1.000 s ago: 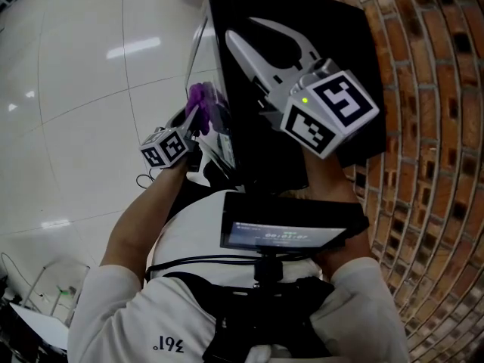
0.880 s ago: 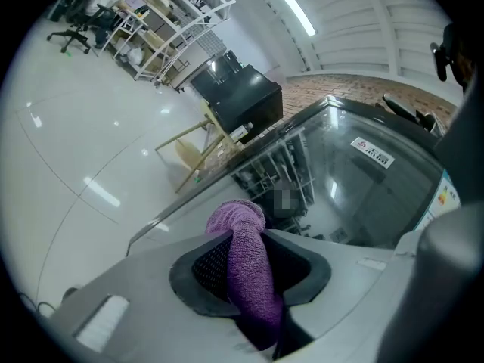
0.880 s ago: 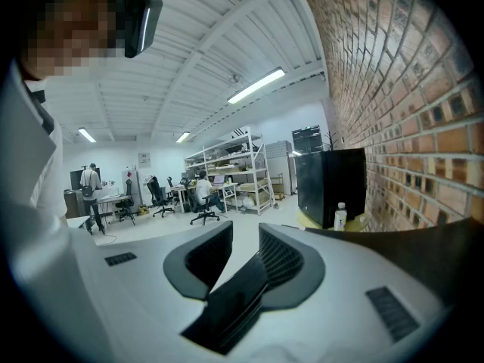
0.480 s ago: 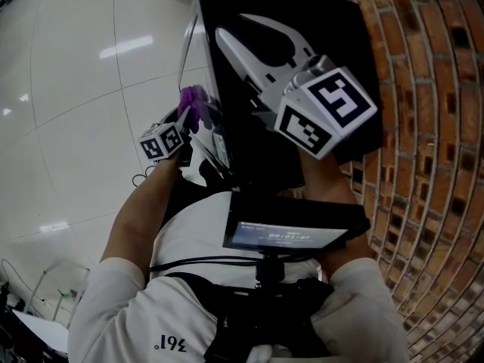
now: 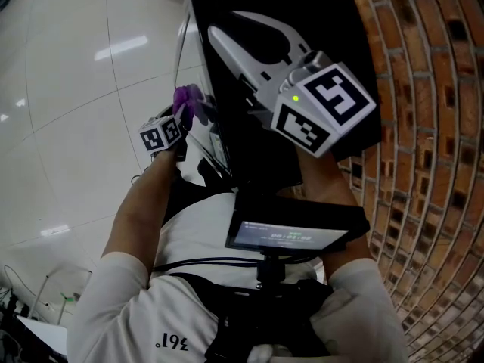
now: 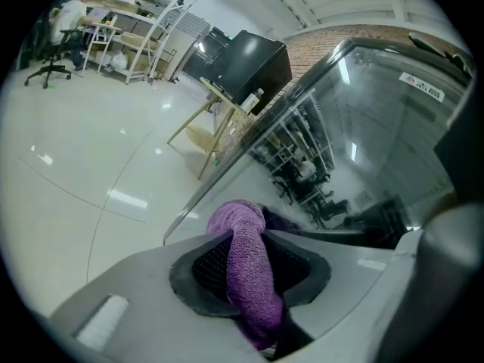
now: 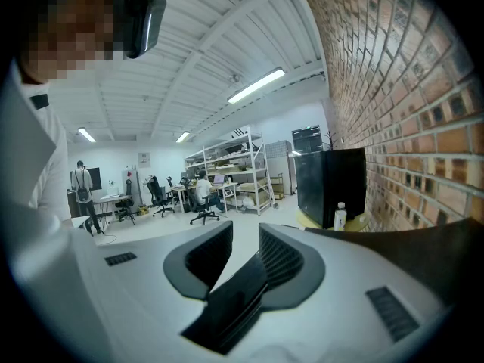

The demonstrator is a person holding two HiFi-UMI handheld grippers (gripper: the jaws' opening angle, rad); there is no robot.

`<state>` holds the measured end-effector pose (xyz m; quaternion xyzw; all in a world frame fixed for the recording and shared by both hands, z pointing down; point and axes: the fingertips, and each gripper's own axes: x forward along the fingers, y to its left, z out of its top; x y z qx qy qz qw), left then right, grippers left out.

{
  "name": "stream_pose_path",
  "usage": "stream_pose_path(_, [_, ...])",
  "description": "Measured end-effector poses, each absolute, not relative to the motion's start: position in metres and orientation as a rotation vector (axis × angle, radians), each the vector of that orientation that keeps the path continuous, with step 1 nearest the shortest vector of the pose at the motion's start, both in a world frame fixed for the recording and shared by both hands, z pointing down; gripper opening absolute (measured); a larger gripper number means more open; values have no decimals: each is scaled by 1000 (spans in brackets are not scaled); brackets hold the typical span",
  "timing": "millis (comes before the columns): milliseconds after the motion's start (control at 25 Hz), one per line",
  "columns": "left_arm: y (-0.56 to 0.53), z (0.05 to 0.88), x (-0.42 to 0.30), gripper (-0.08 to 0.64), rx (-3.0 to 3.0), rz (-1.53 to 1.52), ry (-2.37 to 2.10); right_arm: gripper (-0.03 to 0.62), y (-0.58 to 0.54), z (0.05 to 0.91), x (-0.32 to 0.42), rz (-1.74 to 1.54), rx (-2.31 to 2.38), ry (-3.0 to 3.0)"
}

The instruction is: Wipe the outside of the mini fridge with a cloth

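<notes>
The black mini fridge (image 5: 302,21) stands against the brick wall, seen from above in the head view. My left gripper (image 5: 187,110) is at its left side, shut on a purple cloth (image 5: 184,99). In the left gripper view the cloth (image 6: 246,271) sticks out past the left gripper (image 6: 242,231) and lies against the fridge's glass door (image 6: 363,142). My right gripper (image 5: 224,23) hovers over the fridge top, open. In the right gripper view nothing is between the pads of the right gripper (image 7: 246,237), and the fridge's dark top (image 7: 423,240) shows at the right.
A brick wall (image 5: 423,127) runs close along the fridge's right side. Glossy white floor (image 5: 76,89) lies to the left. A wooden stand (image 6: 204,138) and a second black box (image 7: 329,180) with a bottle (image 7: 340,216) stand further along the wall. Shelves and seated people are far off.
My left gripper has sunk lower along the fridge's glass door with the purple cloth in it, and tilted somewhat. The right gripper has stayed where it was.
</notes>
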<state>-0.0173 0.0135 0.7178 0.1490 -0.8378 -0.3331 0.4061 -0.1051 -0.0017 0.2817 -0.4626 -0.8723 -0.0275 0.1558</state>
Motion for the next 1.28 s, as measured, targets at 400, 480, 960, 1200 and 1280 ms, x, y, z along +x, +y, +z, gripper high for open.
stream_pose_path(400, [23,654,-21,101,473,-994,-2164,97,-4,282,-106,-74,-1307,-2508])
stream_pose_path(480, [26,626,-20,101,514,-1049,-2184,97,-5,281,-107,-73,-1290,-2518])
stream_pose_path(960, [39,462,9,101,733,-1315,-2181,97,-11,283,-114,-70,-1230,-2543])
stream_pose_path(1200, [46,396,21,100,787,-1421,-2245,97,-17,283,-109,-40,-1208,-2546])
stream_pose_path(1280, [43,384,27,101,787,-1440,-2265,97,-19,282,-96,-28,-1230,-2516])
